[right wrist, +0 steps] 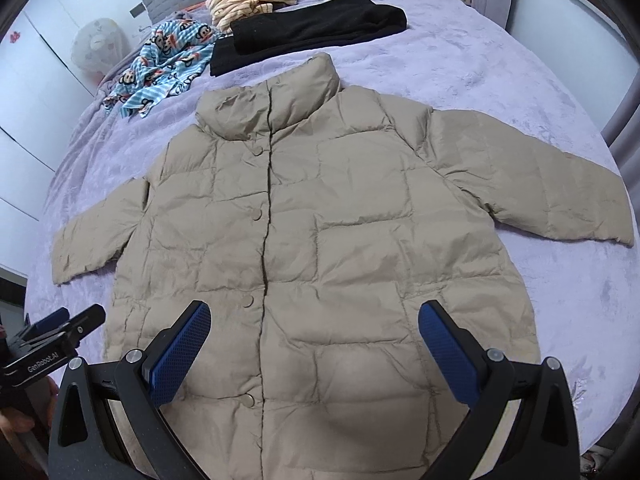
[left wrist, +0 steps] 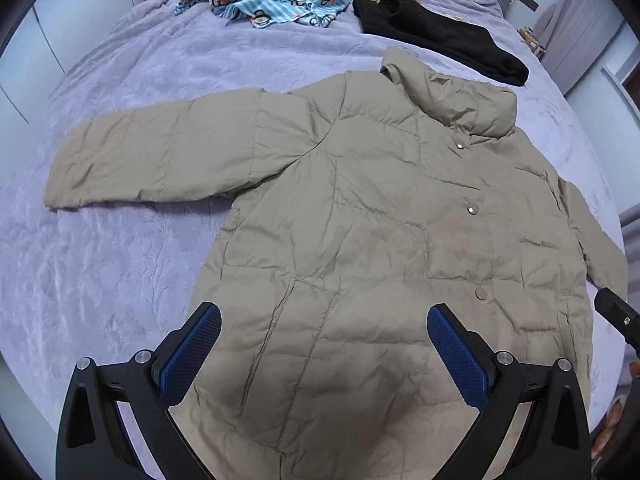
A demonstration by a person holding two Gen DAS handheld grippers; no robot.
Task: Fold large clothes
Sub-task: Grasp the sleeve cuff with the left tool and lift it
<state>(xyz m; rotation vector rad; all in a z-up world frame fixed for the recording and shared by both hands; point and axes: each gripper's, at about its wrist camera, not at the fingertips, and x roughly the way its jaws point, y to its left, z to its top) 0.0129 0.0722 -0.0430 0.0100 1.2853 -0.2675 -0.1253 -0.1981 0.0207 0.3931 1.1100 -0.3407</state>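
Jacket [left wrist: 360,220], beige and quilted, lies flat, front up, on the lilac bed [left wrist: 120,260] in the left wrist view, under the left claw [left wrist: 324,344], fingers apart and empty; in the right wrist view the right claw [right wrist: 314,344] gapes likewise above the hem; puffy, light and probably slippery, so best pinched at cuff or hem.

One beige jacket [right wrist: 320,232], three other garments [right wrist: 312,32], one bed [right wrist: 520,80].
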